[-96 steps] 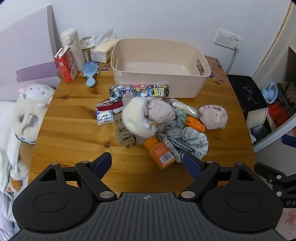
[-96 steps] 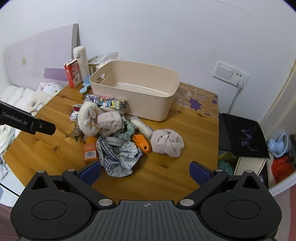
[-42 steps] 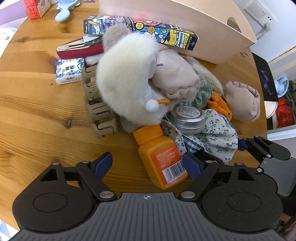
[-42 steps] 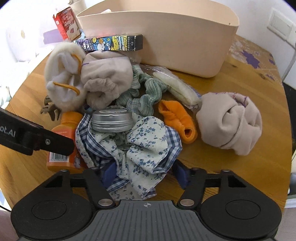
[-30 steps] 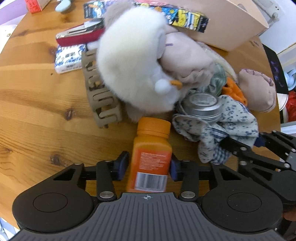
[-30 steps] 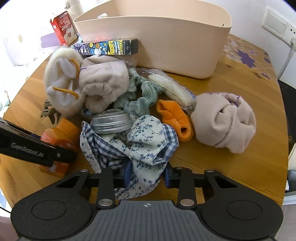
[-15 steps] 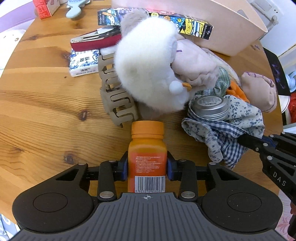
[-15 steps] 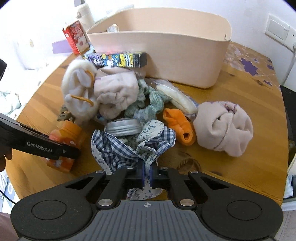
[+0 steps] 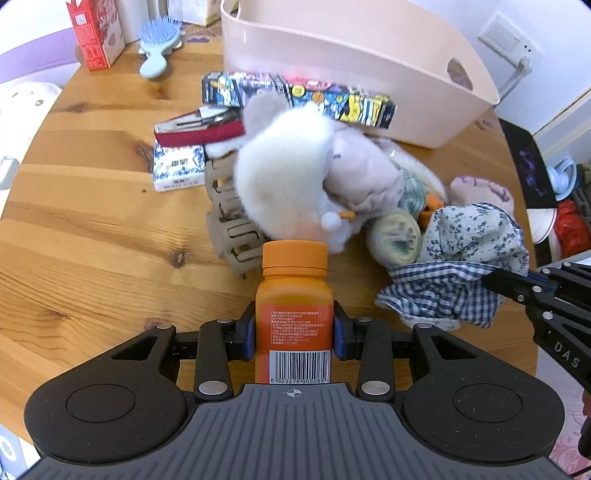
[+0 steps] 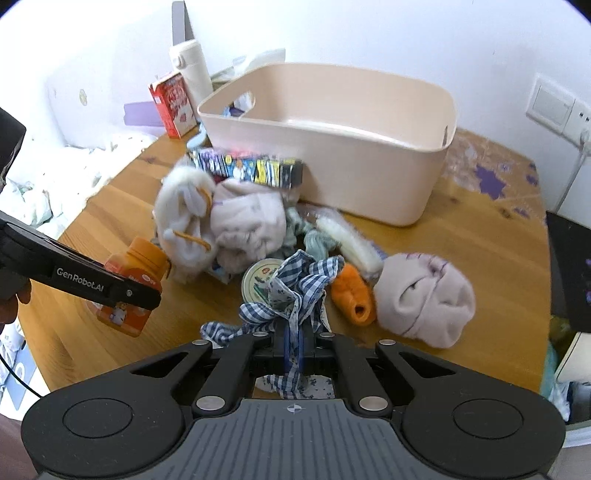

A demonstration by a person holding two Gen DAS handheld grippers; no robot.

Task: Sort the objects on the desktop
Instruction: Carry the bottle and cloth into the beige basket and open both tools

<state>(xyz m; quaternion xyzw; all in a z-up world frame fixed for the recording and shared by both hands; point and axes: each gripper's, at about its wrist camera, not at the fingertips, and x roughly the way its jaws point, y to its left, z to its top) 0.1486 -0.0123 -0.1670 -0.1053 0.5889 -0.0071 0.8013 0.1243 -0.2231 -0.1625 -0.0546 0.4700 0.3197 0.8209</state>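
Observation:
My left gripper (image 9: 294, 332) is shut on an orange pill bottle (image 9: 294, 295), its pads pressing both sides of the label; the bottle (image 10: 131, 284) hangs clear of the wood. My right gripper (image 10: 293, 343) is shut on a blue checked and floral cloth (image 10: 295, 291), which hangs bunched from its jaws (image 9: 465, 266). Behind them lies a pile: a white fluffy hat (image 9: 284, 177), a pale pink sock bundle (image 10: 251, 221), a round tin (image 10: 258, 280) on its edge, an orange sock (image 10: 351, 291) and another pink bundle (image 10: 424, 299). The beige bin (image 10: 332, 133) stands at the back.
A cartoon-printed box (image 9: 295, 94) leans at the bin's front. A beige hair claw (image 9: 229, 225), a red clip (image 9: 199, 127) and a small blue-white pack (image 9: 179, 166) lie left of the pile. A red carton (image 9: 96, 33), blue hairbrush (image 9: 157, 44) and white flask (image 10: 192, 66) stand behind.
Both grippers closed, the left on the bottle, the right on the cloth, and both have risen. The cloth has pulled up off the pile and the tin has tipped onto its edge.

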